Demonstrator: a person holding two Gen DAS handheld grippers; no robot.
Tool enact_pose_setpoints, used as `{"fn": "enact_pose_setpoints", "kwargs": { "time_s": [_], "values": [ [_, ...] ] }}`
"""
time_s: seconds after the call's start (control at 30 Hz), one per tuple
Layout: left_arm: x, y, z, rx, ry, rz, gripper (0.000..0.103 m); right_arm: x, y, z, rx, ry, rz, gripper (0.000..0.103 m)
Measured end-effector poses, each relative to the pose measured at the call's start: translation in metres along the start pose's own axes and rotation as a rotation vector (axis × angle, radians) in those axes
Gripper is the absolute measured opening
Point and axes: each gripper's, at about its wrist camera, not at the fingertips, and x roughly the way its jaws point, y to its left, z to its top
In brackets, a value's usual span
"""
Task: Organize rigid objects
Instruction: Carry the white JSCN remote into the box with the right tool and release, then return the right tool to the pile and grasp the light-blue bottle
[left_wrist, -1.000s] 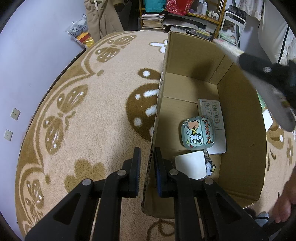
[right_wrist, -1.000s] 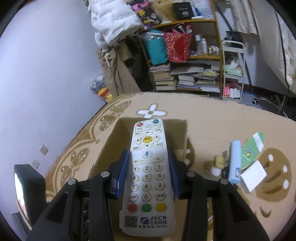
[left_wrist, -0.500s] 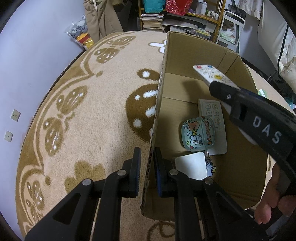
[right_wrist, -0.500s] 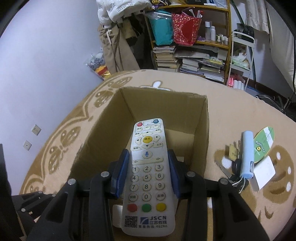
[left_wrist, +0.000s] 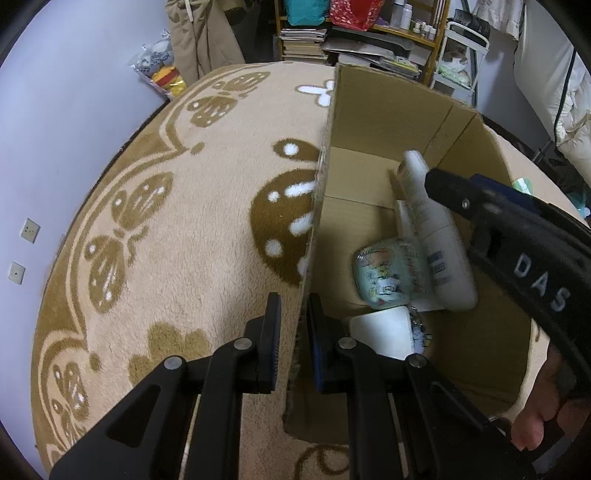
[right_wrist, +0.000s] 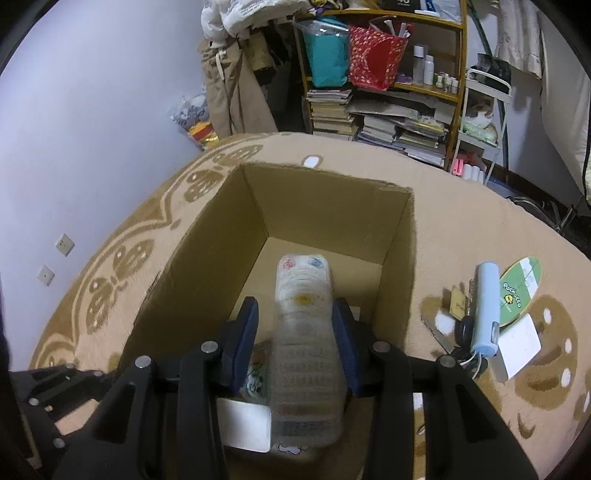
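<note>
Left gripper (left_wrist: 293, 345) clamped on the box (left_wrist: 476, 325) wall, one finger outside over the rug (left_wrist: 177, 229), one inside. In the box – a cartoon pouch (left_wrist: 384, 273), a white card (left_wrist: 384, 330), a flat remote under them. Right gripper (right_wrist: 295, 343) down inside the box, jaws either side of a blurred remote (right_wrist: 304, 354) – cannot tell whether pads grip or have let go. On the rug right of the box: a pale blue tube (right_wrist: 485, 308), a green tag (right_wrist: 519, 291).
</note>
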Motion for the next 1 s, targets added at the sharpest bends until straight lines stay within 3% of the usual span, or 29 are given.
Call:
{"fn": "enact_pose_setpoints", "kwargs": {
  "time_s": [0.1,0.27,0.53,1.0],
  "values": [
    [0.000,0.001,-0.001,0.000,-0.001,-0.002,0.015,-0.004,-0.003,0.003,0.015,-0.003,0.007,0.045],
    [0.000,0.001,-0.002,0.001,0.001,-0.003,0.015,-0.022,-0.010,0.009,0.047,-0.040,0.042,0.076],
    [0.000,0.002,-0.001,-0.001,0.000,-0.006,0.015,-0.047,-0.027,0.015,0.043,-0.088,0.020,0.094],
    [-0.001,0.001,-0.002,0.011,-0.002,0.013,0.015,-0.050,-0.097,0.005,0.104,-0.068,-0.091,0.095]
  ]
}}
